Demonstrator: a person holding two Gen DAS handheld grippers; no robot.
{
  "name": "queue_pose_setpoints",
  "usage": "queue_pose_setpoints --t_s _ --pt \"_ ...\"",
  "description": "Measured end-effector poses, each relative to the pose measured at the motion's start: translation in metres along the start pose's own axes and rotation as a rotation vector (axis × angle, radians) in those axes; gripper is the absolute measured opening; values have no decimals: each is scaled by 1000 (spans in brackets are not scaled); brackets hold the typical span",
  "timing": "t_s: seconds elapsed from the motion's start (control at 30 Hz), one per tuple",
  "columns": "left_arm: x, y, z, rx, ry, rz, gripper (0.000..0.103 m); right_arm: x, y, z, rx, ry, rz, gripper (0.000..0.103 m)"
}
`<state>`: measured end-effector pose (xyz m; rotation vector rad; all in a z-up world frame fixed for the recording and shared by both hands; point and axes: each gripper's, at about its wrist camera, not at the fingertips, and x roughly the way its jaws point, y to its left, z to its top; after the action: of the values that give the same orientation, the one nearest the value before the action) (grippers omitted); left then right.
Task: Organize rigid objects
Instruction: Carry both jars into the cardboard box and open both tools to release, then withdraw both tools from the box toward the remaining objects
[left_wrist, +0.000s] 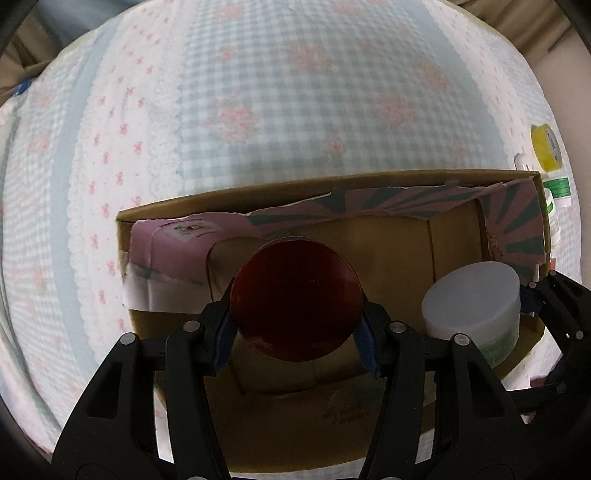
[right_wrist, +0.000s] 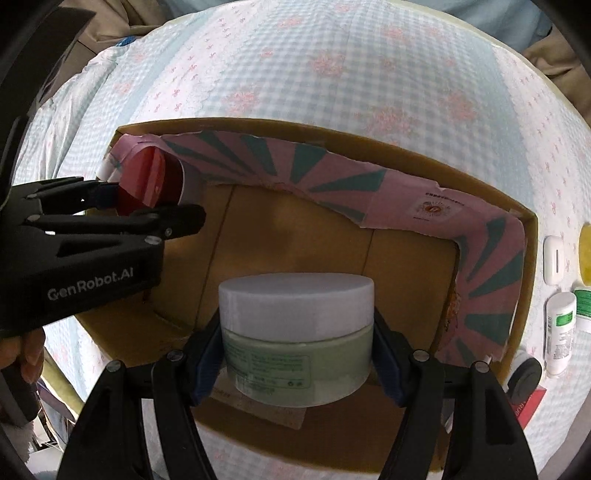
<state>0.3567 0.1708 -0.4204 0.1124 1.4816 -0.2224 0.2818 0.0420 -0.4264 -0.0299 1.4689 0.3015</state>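
Cardboard box (right_wrist: 406, 162) is my landmark: open top, sitting on a bed (left_wrist: 295, 92) with a blue gingham cover and pink bows. Torn pink-and-teal printed paper (right_wrist: 332, 173) lines the box's inner walls; brown floor is bare where I can see it.

Left gripper (left_wrist: 295, 325) is clamped on a red-lidded jar (left_wrist: 295, 299), lid facing the camera, held over the left part of the box. In the right wrist view the same jar (right_wrist: 151, 181) sits near the box's far left corner, tipped on its side, white body behind the red lid.

Right gripper (right_wrist: 297, 354) is clamped on a pale green cream jar (right_wrist: 295, 332) with a white lid, upright, over the right half of the box. I can't tell if it touches the box floor. In the left wrist view it (left_wrist: 472, 306) shows near the box's right wall.

Outside the box, just beside its right wall on the bed: a yellow tape roll (left_wrist: 546, 147), a white tube with green label (right_wrist: 559, 332), a small white rectangular gadget (right_wrist: 553, 260), and a dark round thing (right_wrist: 524, 373) I can't identify.

Room beyond the bed is too blurred to read.
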Motion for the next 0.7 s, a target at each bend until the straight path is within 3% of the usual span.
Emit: queue_pose_setpoints --t_s 0.03,0.07,0.1,0.33,0.7 --pt "-2 -1 1 -2 -9 1 103 -1 -1 -2 6 -21 7 71" --pt "-9 -2 1 0 -35 3 102 -2 0 -2 12 -38 22 94" --pt "-12 -3 2 4 -46 4 103 -3 0 -4 11 -43 30 103" --pt "-22 -2 -2 19 -53 34 103 -8 2 -24 -20 -27 15 103" --pt "-73 8 -28 -21 -130 40 103 -48 -2 -48 35 -106 -40 103"
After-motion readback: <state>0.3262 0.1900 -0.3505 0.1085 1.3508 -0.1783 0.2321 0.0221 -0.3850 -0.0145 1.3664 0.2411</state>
